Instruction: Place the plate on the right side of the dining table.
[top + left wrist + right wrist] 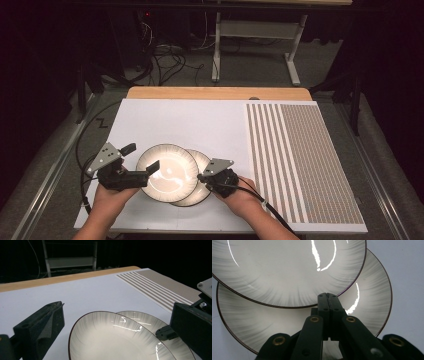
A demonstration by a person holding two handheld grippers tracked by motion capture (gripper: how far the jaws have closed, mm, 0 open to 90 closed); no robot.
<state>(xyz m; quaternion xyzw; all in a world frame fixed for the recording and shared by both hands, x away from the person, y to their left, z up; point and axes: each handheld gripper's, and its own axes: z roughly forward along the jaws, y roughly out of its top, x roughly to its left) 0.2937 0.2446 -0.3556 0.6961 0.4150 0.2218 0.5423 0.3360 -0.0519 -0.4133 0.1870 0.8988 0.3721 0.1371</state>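
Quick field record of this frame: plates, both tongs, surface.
upper plate: white with a dark rim, lies partly over the lower plate
lower plate: same pattern, sticks out to the right from under the upper one
left tongs: open, one jaw over the upper plate's left edge, the other off the plate; not gripping
right tongs: shut, tips at the upper plate's rim, above the lower plate
surface: white sheet, striped panel on the right
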